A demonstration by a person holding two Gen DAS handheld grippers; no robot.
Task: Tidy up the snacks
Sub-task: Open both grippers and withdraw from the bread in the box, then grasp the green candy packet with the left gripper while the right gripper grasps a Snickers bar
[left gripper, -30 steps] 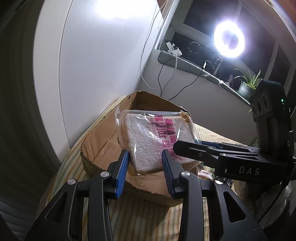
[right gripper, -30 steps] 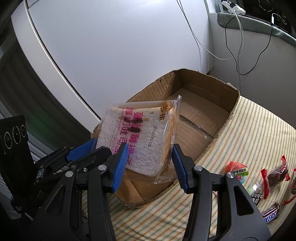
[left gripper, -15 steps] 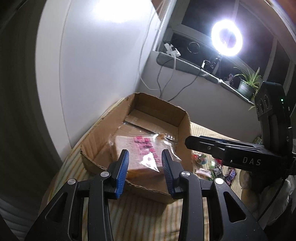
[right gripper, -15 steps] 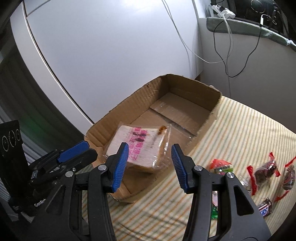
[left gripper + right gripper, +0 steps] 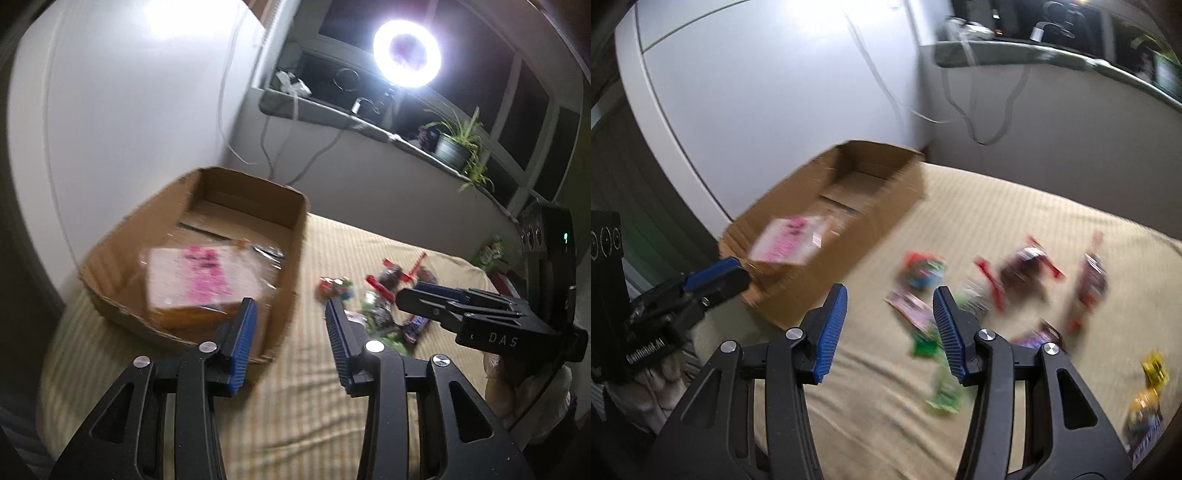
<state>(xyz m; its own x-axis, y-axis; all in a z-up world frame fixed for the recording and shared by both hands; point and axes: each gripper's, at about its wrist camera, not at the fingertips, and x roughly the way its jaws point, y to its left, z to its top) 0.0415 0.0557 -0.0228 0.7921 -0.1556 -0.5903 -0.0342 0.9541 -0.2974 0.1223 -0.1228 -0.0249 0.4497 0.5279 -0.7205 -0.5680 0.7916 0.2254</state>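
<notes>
Left wrist view. Left gripper [image 5: 290, 332]: blue pads apart, jaws opening, nothing between them; it hangs over the near right corner of the cardboard box [image 5: 295, 258]. Box: open-topped, torn near rim, left side close to the white wall [image 5: 129, 110], far end near the windowsill [image 5: 332, 114]. Bagged bread slice [image 5: 195, 280]: lies flat on the box floor toward the near end, pink print up; far half of the floor bare. Striped cloth [image 5: 314, 417]: open surface in front of and right of the box. Loose snacks [image 5: 388, 295]: blurred cluster right of the box, apart from its wall. Right gripper [image 5: 424, 295]: comes in from the right above that cluster.

Right wrist view. Right gripper [image 5: 890, 328]: pads parted, empty, poised over the cloth [image 5: 1015, 214] just beside the snacks [image 5: 1027, 273]. Box [image 5: 886, 218]: left of centre, bread [image 5: 788, 242] inside at its near end. Left gripper [image 5: 713, 280]: at the box's near corner. Further wrapped items [image 5: 1148, 398] lie at the cloth's right edge.
</notes>
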